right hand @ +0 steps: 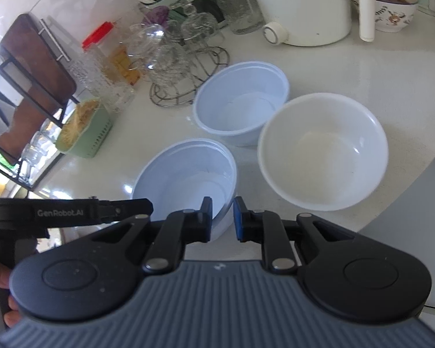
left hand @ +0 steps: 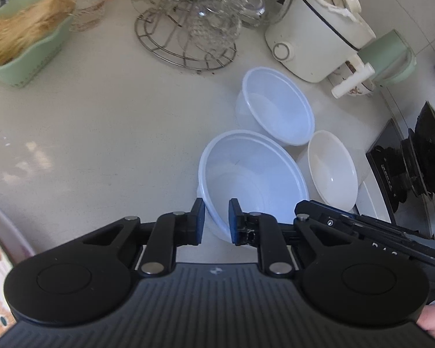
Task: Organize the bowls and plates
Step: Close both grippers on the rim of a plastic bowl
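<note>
White table (left hand: 101, 133) is carrying three bowls near its front edge: the near pale-blue bowl (left hand: 252, 171), a second blue bowl (left hand: 275, 107) behind it, and a white bowl (left hand: 332, 168) beside the corner. Left tongs (left hand: 216, 220) and right tongs (right hand: 222, 217) are both gripping the near bowl's rim.

Each tool is matte black plastic: two round discs at the sides, angled link bars joined by silver rivets, and a grey ribbed panel between them with a small pale logo. The left tool (left hand: 216, 221) and right tool (right hand: 222, 219) both end in blue-faced pads (left hand: 232, 223). White lettering reads "GenRobot.AI" on the left tool's side.
</note>
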### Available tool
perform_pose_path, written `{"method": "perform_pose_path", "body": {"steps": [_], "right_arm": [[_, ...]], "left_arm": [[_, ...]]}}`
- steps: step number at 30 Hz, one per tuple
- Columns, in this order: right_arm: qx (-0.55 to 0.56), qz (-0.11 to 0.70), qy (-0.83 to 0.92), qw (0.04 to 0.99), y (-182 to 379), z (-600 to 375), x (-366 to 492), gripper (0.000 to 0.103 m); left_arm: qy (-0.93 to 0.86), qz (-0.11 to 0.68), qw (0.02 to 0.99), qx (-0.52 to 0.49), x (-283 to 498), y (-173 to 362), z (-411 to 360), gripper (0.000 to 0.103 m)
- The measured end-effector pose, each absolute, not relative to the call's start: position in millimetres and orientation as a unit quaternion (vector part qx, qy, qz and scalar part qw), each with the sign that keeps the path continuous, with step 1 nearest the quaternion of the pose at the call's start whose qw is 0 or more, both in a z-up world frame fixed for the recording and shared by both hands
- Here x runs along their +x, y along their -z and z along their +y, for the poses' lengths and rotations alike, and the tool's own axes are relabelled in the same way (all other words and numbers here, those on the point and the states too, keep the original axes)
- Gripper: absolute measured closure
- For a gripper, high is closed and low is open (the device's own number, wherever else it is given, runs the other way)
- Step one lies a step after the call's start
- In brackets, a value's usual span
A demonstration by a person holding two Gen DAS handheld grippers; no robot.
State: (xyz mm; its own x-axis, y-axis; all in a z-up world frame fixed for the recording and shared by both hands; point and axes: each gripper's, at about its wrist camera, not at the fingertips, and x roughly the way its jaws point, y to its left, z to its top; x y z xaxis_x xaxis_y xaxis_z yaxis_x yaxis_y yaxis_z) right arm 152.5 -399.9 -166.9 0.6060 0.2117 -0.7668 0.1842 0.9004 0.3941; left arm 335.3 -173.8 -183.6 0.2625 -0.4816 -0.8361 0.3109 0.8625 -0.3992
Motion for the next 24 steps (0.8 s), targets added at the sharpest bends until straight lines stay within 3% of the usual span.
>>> {"method": "perform_pose_path", "body": {"steps": [14,24], "right_arm": [[0.184,0.449,-0.1,0.869,152,-348,180,0.085],[0.13,0.475,-0.134,0.86,160,-315,187,0.085]], "left_arm": [[0.174,0.525,0.826,-0.112,309,153,-109,0.083],[0.137,0.536,0.827,-0.1,297,162,-85,0.083]]}}
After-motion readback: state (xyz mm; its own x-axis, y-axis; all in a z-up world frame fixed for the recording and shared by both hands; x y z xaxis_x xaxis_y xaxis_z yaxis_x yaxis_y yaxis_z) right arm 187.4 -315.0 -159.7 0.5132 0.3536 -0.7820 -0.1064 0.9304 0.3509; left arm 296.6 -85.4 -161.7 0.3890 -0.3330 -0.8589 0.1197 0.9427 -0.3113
